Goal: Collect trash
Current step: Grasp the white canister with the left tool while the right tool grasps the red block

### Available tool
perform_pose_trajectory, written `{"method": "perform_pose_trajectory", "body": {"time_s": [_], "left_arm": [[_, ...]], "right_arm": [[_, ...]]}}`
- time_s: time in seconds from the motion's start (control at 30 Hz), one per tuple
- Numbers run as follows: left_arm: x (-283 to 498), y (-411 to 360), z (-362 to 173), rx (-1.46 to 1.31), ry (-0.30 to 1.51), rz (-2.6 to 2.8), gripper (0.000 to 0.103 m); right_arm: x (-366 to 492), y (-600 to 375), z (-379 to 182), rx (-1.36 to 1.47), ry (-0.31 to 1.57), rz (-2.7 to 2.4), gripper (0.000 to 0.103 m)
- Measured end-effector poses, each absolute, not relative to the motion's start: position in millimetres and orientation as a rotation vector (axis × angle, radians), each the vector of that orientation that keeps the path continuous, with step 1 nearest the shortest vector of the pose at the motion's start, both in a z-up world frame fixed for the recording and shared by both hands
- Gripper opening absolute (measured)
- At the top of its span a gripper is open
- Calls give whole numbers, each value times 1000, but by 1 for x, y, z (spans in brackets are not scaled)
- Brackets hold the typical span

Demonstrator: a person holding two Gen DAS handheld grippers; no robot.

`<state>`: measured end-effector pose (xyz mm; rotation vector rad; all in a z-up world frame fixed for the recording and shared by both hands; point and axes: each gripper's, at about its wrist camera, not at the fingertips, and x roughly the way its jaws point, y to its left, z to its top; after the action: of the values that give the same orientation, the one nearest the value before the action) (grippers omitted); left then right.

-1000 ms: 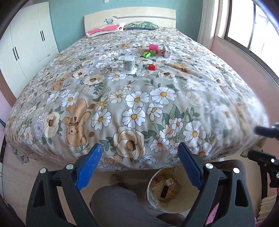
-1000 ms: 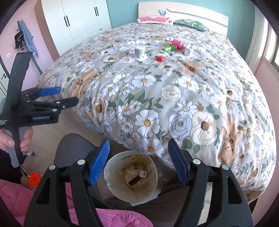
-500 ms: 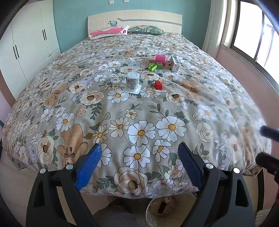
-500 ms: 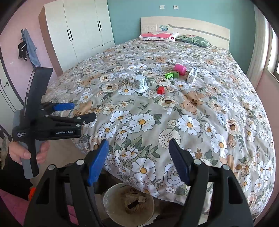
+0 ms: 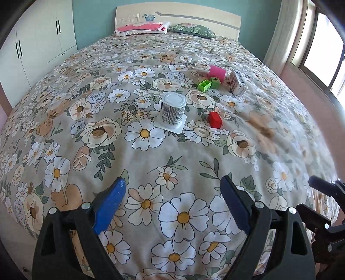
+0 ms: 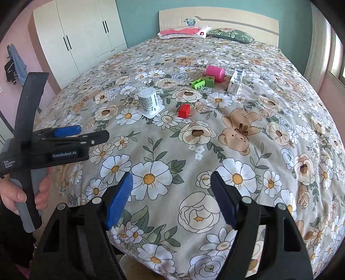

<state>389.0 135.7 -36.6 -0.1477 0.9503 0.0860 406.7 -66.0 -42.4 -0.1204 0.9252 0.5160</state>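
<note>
Six small things lie loose on the bed [image 5: 64, 133], clustered in the middle of its flowered cover, well ahead of both tools. One white cup [image 5: 173, 109] stands upside down on its wide square rim, a band of black print around its side. Just to its right lies one red block [image 5: 215, 119]. Further back are two green blocks: an open green tray [image 5: 204, 84] and a green cube [image 5: 215, 81] beside it. One pink cylinder [image 5: 217, 72] lies on its side behind them, and one white carton [image 5: 236, 83] with a barcode leans at the right end of the group.

Two pillows rest at the headboard [image 5: 215, 16]: one pink pillow [image 5: 141, 27], one green pillow [image 5: 192, 29].

There are two tools. The left hand-held gripper [image 5: 172, 199] is released, jaws spread wide over bare cover, nothing between them. The right hand-held gripper [image 6: 171, 195] is likewise released; its jaws have just been opening, with nothing between them. One hand [image 6: 23, 195] grips the left tool's handle.
</note>
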Motion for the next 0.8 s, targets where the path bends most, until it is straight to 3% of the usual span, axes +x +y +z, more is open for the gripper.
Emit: {"method": "perform_pose_trajectory", "body": {"time_s": [0.8], "left_arm": [[545,159,-110,-256,946,143,91]], "right_arm": [[584,10,-142,-48,972,402,74]]}}
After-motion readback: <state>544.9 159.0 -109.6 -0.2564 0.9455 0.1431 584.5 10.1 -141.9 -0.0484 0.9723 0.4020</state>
